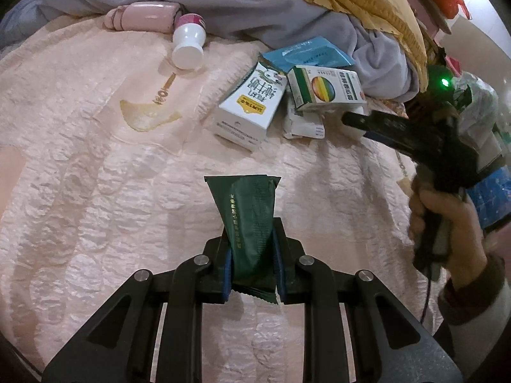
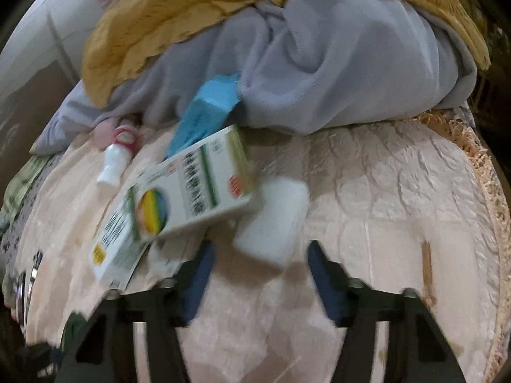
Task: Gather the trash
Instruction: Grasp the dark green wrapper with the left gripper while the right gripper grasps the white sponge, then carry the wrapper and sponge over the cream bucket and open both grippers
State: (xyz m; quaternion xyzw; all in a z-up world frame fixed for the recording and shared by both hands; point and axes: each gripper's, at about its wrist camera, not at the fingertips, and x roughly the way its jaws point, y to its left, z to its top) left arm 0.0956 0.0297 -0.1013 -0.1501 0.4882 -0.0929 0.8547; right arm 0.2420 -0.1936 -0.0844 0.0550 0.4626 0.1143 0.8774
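Toward the near middle of the pink quilted bedspread [image 1: 95, 166], we find the left gripper [image 1: 252, 268] clamped on a dark green foil wrapper [image 1: 252, 223], held by its lower end. We judge it light, limp and slick, so the pads should bite well in from the crimped edge. Over by the bedspread's far edge, the right gripper [image 2: 260, 274] stands open before a white foam block [image 2: 271, 223] beside the rainbow-printed medicine box [image 2: 188, 191]; we judge the block light and compressible, best taken across its flat sides.
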